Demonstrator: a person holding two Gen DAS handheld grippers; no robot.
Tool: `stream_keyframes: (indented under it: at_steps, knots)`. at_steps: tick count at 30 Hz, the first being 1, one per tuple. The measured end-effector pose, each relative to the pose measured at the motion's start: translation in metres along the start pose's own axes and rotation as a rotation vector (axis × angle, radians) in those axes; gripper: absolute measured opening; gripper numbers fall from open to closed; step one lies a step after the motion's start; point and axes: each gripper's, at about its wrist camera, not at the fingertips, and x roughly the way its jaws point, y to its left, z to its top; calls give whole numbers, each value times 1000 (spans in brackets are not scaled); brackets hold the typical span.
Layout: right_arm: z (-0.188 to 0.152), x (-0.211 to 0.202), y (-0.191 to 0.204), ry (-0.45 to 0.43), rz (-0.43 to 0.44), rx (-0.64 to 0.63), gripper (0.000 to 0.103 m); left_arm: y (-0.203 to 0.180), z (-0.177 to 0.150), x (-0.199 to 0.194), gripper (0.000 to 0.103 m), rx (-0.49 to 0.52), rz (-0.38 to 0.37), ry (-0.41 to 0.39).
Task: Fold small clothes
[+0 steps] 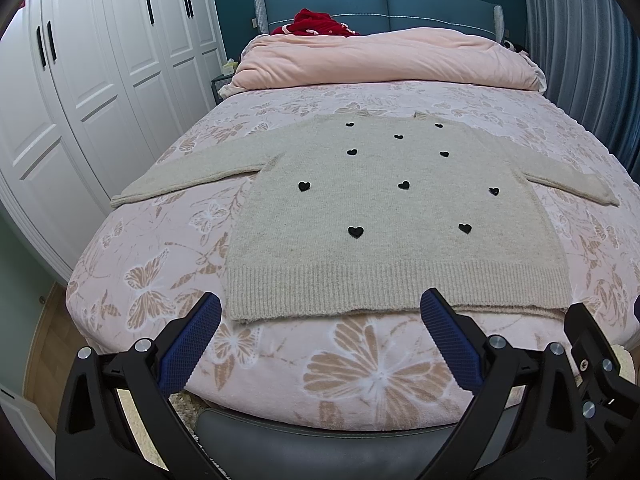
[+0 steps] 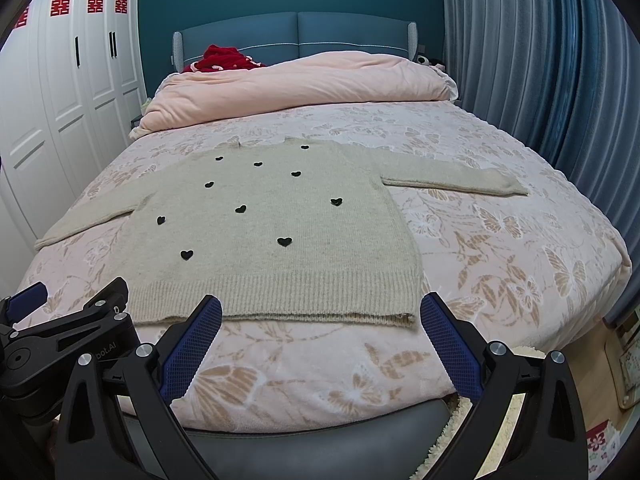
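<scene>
A beige knit sweater [image 1: 384, 216] with black hearts lies flat on the bed, face up, sleeves spread to both sides, ribbed hem nearest me. It also shows in the right wrist view [image 2: 276, 236]. My left gripper [image 1: 320, 308] is open and empty, hovering just in front of the hem's left part. My right gripper [image 2: 320, 312] is open and empty, just in front of the hem's right corner. The left gripper's body shows at the lower left of the right wrist view [image 2: 68, 332].
The bed [image 1: 152, 264] has a pink butterfly-print cover. A folded pink duvet [image 1: 384, 60] and a red garment [image 1: 316, 24] lie at the headboard end. White wardrobes [image 1: 80, 92] stand on the left, blue curtains [image 2: 540, 80] on the right.
</scene>
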Motion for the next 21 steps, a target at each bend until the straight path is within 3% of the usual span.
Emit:
stream_keyframes:
  at_steps: [21]
  knots:
    - [0,1,-1,5,1,2,98,0,0,0,97,3,1,-1]
